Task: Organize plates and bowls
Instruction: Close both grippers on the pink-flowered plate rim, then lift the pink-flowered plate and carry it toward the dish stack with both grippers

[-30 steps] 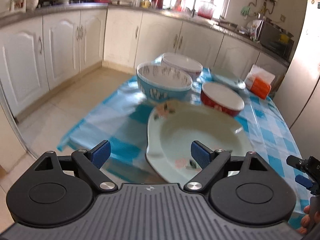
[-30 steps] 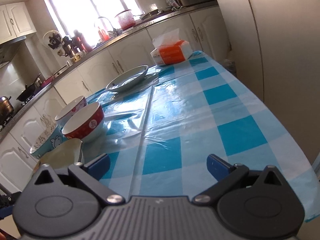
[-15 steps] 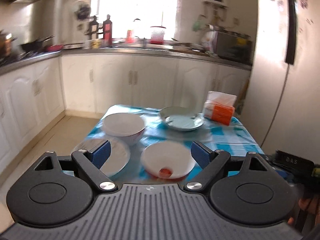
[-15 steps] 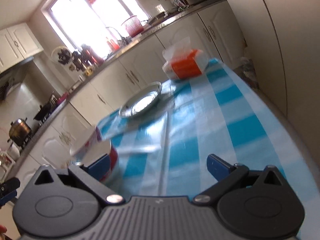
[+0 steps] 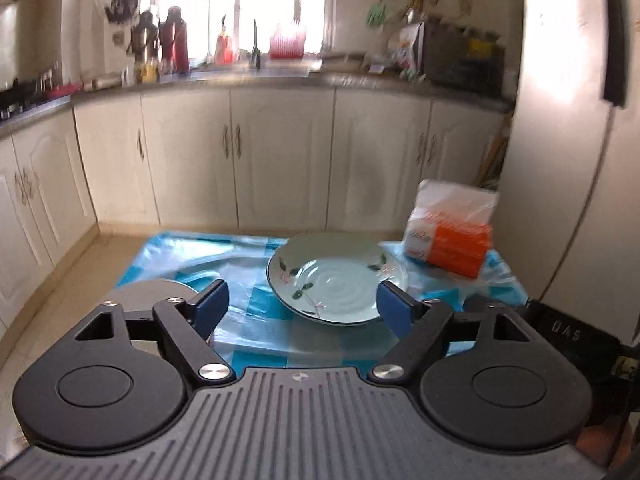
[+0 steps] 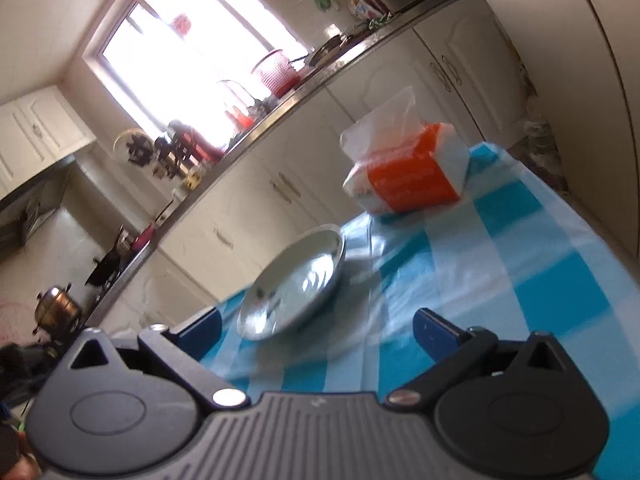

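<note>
A pale green plate with flower prints lies on the blue checked tablecloth near the table's far end. My left gripper hovers in front of it, jaws wide but closing, nothing between them; its right fingertip overlaps the plate's rim in the picture. Behind the left fingertip peeks part of a white bowl. In the right wrist view the same plate lies ahead of my right gripper, which stands open and empty above the cloth.
An orange and white tissue pack sits at the far right corner. White cabinets and a cluttered counter run behind the table. A fridge stands to the right. The right gripper's body shows at the right edge.
Both grippers have swept forward along the table past the near bowls and large plate. The far green plate and tissue pack now loom much closer. Left jaws look slightly narrower.
</note>
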`<act>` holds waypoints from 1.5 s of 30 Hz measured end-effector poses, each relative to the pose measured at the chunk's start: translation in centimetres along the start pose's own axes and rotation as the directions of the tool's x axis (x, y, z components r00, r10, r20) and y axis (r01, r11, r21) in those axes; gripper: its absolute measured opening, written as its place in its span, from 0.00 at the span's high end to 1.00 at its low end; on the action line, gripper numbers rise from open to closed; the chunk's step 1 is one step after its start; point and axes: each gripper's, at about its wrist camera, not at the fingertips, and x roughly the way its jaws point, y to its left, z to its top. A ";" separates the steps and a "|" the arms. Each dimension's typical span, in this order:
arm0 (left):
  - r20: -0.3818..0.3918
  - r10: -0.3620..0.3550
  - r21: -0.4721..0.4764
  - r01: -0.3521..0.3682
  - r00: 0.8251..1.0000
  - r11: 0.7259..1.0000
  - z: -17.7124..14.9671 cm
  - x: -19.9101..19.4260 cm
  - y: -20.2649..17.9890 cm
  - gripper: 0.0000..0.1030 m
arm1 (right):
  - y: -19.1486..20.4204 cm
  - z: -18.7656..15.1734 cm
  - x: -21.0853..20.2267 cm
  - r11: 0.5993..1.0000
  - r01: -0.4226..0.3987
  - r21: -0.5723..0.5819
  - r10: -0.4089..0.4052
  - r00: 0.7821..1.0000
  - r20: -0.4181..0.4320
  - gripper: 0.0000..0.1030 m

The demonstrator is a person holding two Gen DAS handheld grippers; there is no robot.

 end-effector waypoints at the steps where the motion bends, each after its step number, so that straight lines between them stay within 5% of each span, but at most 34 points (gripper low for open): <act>1: -0.028 0.008 -0.011 -0.009 1.000 1.000 0.3 1.4 0.2 0.13 | -0.1 0.4 1.1 1.000 -0.003 -0.009 0.003 1.000 0.003 0.10; 5: -0.086 0.061 -0.050 -0.065 0.994 0.997 1.0 6.8 0.6 0.30 | -0.3 1.2 5.0 0.999 -0.023 -0.026 0.022 1.000 -0.009 0.25; 11: -0.160 0.093 -0.056 -0.104 0.983 0.993 1.2 11.6 0.6 0.40 | -1.8 2.0 9.9 0.999 -0.019 0.040 0.021 0.997 -0.068 0.51; 20: -0.223 0.094 -0.039 -0.105 0.970 0.994 0.8 14.3 0.8 0.59 | -2.6 2.2 11.8 0.992 -0.073 0.101 0.086 0.987 -0.135 0.67; 36: -0.195 0.131 0.009 -0.132 0.972 0.991 1.0 15.5 0.2 0.58 | -1.3 1.8 12.2 1.000 -0.001 -0.002 0.001 0.987 -0.161 0.87; 45: -0.199 0.163 0.043 -0.157 0.966 0.987 0.9 16.1 -0.4 0.30 | -1.8 1.9 11.5 1.000 0.005 0.015 -0.003 0.994 -0.110 0.91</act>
